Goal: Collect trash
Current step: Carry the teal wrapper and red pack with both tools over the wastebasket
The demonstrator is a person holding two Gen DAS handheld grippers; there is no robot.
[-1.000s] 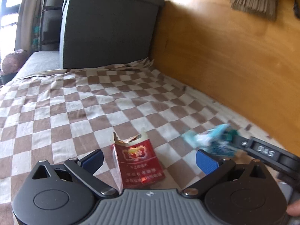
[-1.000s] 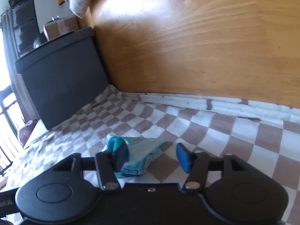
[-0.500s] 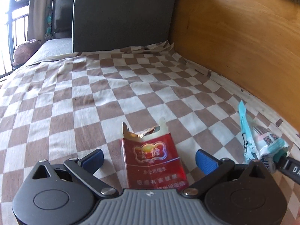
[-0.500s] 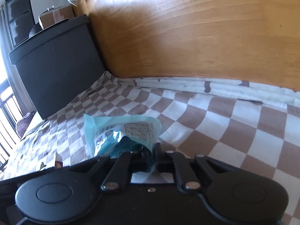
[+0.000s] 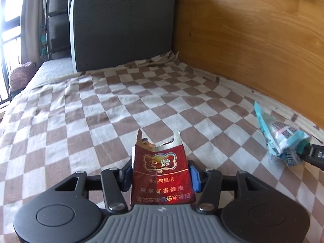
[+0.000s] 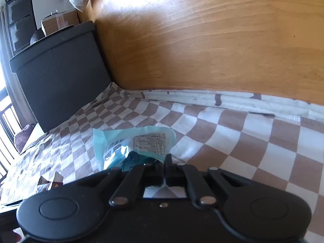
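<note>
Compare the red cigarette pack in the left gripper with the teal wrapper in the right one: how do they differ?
The red cigarette pack is stiff card and stands upright with a torn-open top; the teal wrapper is soft, crumpled film. The pack carries gold print on red, the wrapper a white label on teal. The left gripper clamps the pack's two sides; the right gripper pinches one bunched end of the wrapper. Both are gripped trash over the checkered sheet.

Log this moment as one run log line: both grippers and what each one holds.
left gripper: shut on red cigarette pack | right gripper: shut on teal wrapper | surface: checkered sheet | trash: both pieces gripped
</note>
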